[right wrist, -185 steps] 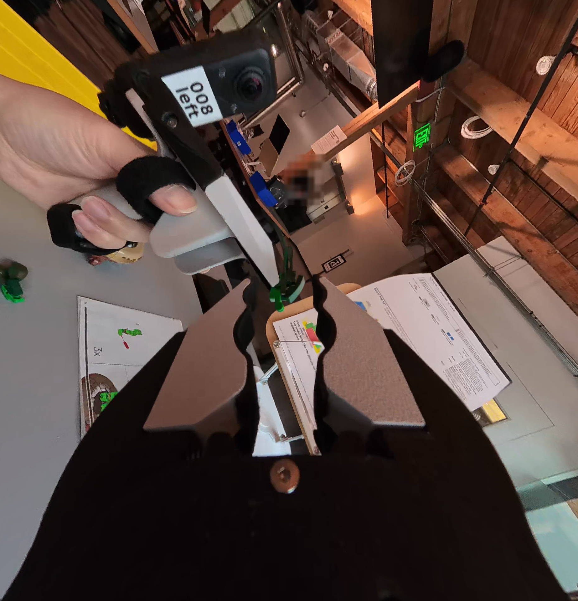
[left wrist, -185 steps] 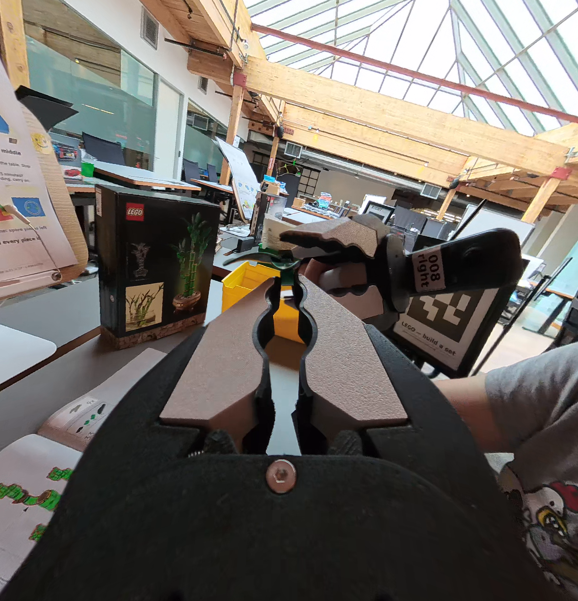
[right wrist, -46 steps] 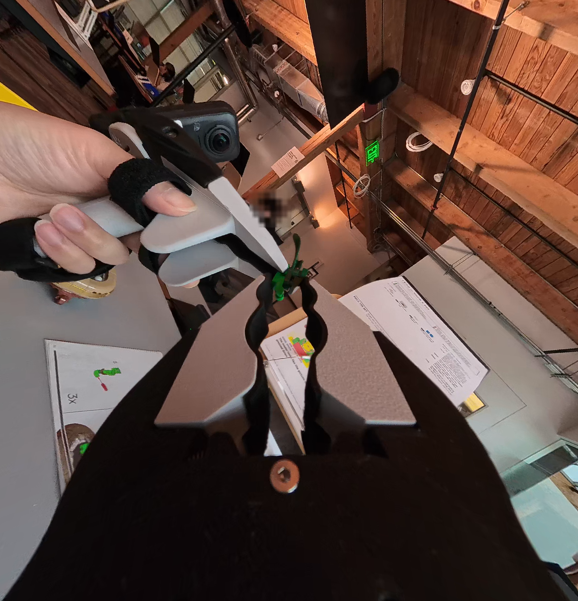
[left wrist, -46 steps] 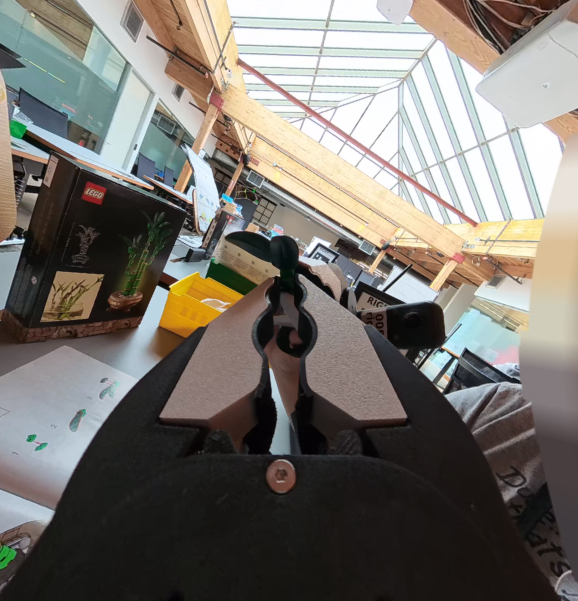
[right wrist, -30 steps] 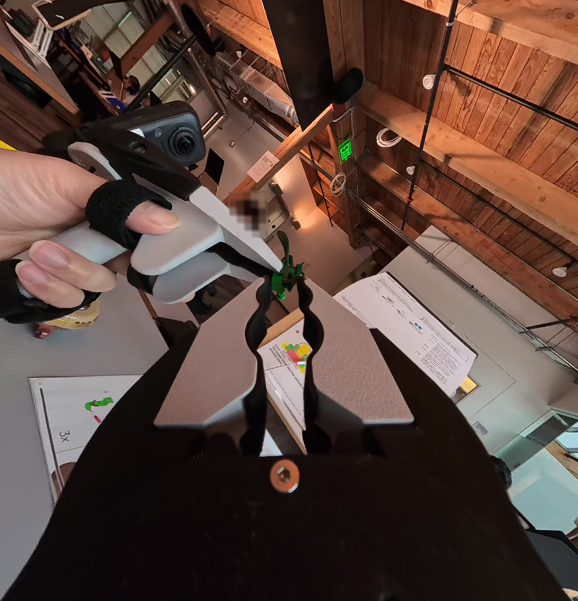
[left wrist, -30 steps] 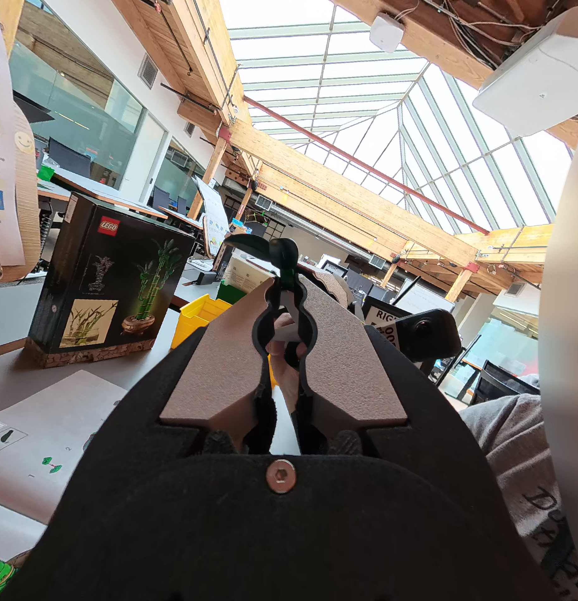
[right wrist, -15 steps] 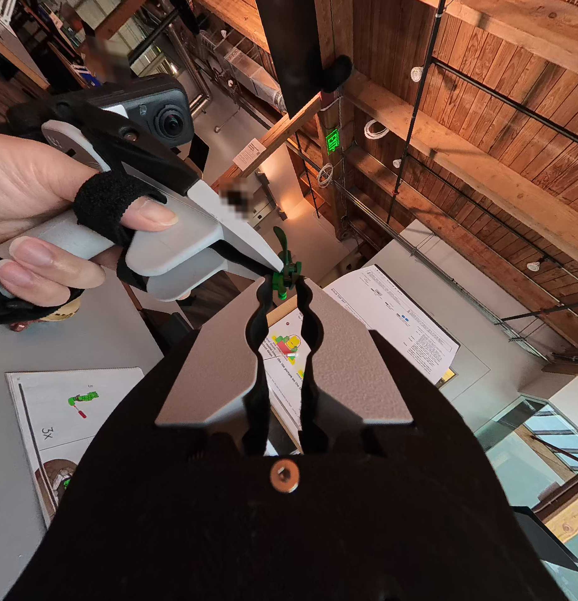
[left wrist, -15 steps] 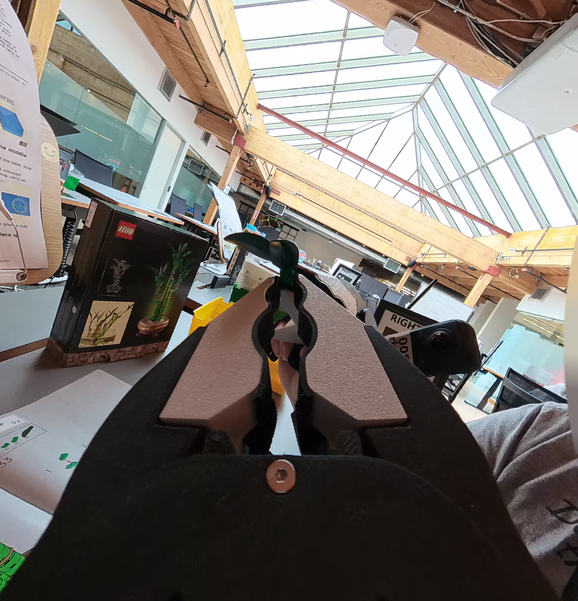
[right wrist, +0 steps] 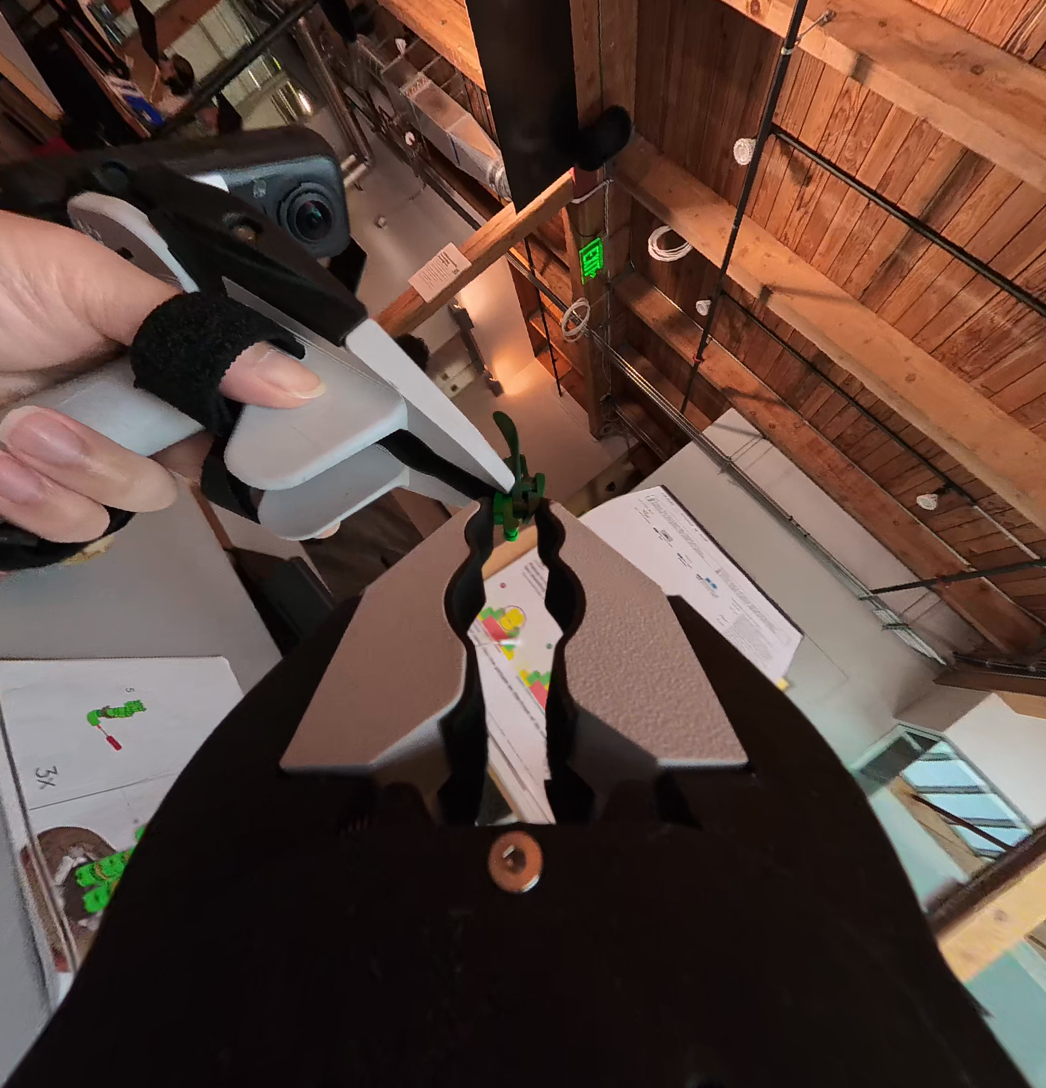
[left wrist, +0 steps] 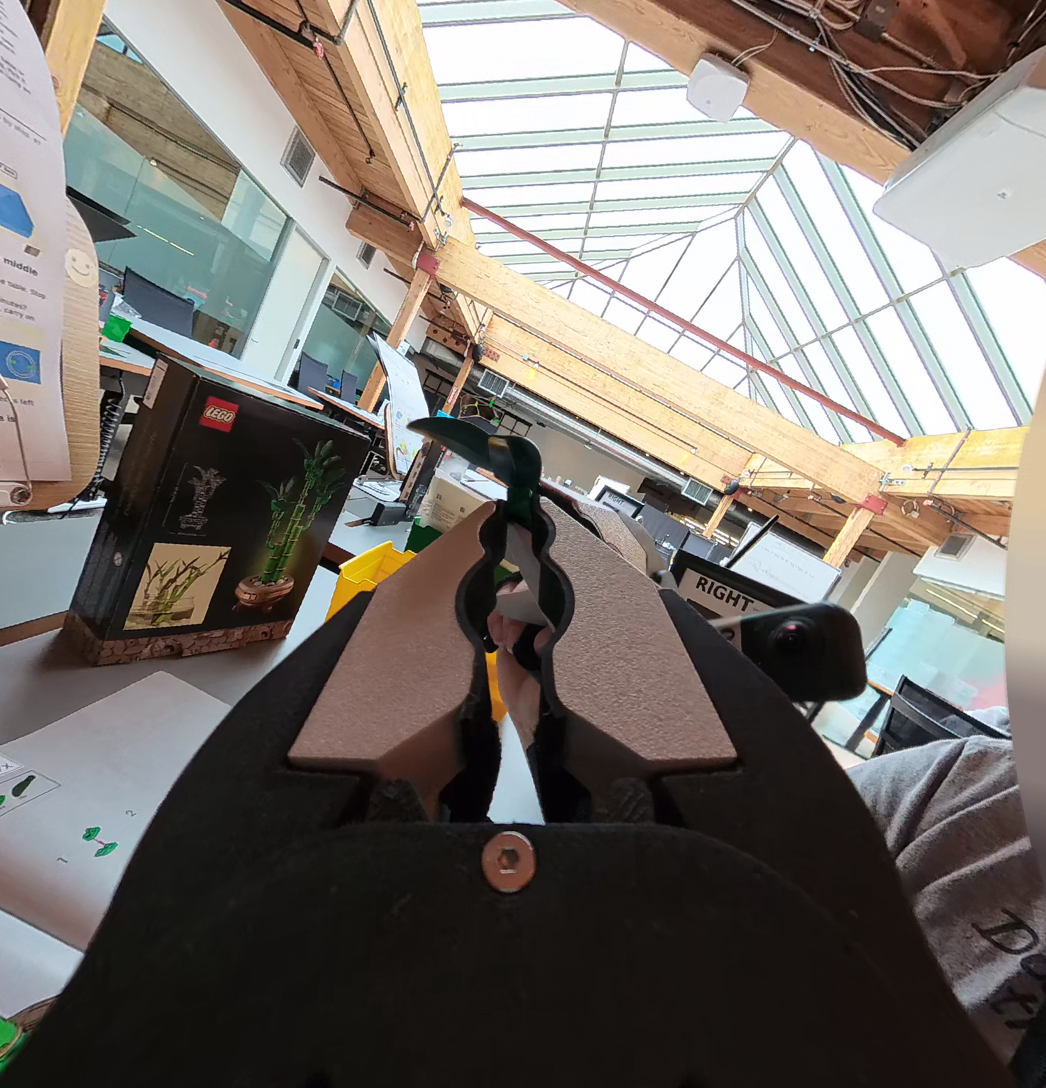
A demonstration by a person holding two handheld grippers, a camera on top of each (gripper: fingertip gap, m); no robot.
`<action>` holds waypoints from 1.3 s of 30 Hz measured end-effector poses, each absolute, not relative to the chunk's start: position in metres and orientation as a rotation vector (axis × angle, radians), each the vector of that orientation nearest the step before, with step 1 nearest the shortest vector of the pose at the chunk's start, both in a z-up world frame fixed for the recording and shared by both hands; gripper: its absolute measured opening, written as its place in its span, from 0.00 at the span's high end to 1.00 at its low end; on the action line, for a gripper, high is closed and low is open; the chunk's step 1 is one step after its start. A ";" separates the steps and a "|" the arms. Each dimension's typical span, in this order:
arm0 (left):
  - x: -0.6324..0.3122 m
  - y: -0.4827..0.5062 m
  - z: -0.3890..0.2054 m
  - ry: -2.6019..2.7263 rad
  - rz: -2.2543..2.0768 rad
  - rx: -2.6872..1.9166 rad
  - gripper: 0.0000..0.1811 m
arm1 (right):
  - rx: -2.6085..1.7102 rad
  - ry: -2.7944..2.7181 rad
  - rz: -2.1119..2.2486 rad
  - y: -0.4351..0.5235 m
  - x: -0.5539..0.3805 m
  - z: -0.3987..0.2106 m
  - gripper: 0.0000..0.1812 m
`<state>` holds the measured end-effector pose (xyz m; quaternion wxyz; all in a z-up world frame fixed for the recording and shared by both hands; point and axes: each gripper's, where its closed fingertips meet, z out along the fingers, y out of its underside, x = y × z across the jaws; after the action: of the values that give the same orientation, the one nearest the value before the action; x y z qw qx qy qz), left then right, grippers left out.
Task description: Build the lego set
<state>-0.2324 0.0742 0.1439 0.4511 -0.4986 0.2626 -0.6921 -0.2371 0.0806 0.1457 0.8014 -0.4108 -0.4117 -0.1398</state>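
Note:
A small leaf piece, with dark green leaves (left wrist: 485,441) on a bright green stem part (right wrist: 516,505), is held in the air between both grippers. My left gripper (left wrist: 517,509) is shut on its lower stem, and the leaves stick up above the tips. My right gripper (right wrist: 515,515) is shut on the bright green part at its very tips. The left gripper's grey fingers (right wrist: 438,424) come in from the left, held by a hand (right wrist: 49,353), and meet the same piece. The right gripper's body (left wrist: 797,639) shows just beyond the left tips.
A black Lego box (left wrist: 214,518) stands on the grey table (left wrist: 26,665) with a yellow bin (left wrist: 370,574) behind it. The open instruction booklet (right wrist: 97,736) lies below, and also shows in the left wrist view (left wrist: 67,795). A printed sheet on a board (right wrist: 685,589) stands nearby. A grey sleeve (left wrist: 950,824) is at the right. Both grippers' tips are close together, under 4 cm apart.
Since six seconds ago my right jaws have narrowed onto the green piece. Both grippers have tilted upward together. Over the last second they stay joined on the piece and only drift slightly.

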 end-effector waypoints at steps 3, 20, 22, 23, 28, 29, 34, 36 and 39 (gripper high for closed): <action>-0.235 0.072 0.144 0.709 -1.679 -1.229 0.97 | -0.898 -0.906 -0.150 0.079 -0.240 0.146 0.92; -0.251 0.044 0.145 1.093 -1.321 -1.062 0.97 | -1.129 -0.800 1.370 0.046 -0.215 0.172 0.87; -0.251 0.037 0.147 1.123 -1.293 -1.010 0.97 | -1.137 -0.773 1.577 0.045 -0.215 0.170 0.84; -0.251 0.037 0.148 1.121 -1.285 -1.001 0.97 | -1.135 -0.793 1.614 0.043 -0.218 0.168 0.83; -0.253 0.035 0.149 1.122 -1.304 -0.987 0.97 | -1.174 -0.951 1.319 0.044 -0.241 0.145 0.85; -0.253 0.034 0.150 1.121 -1.309 -0.985 0.97 | -1.179 -0.979 1.288 0.042 -0.245 0.142 0.85; -0.251 0.030 0.150 1.134 -1.335 -0.977 0.97 | -1.108 -0.988 1.206 0.039 -0.254 0.145 0.92; -0.251 0.031 0.150 1.128 -1.337 -0.987 0.97 | -1.080 -1.005 1.171 0.037 -0.255 0.145 0.97; -0.251 0.031 0.150 1.125 -1.347 -0.987 0.97 | -1.057 -1.013 1.112 0.037 -0.256 0.145 0.97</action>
<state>-0.2514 0.0314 0.1502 0.5348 -0.4142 0.4721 -0.5653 -0.2564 0.0370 0.1451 0.6065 -0.4570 -0.4380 0.4811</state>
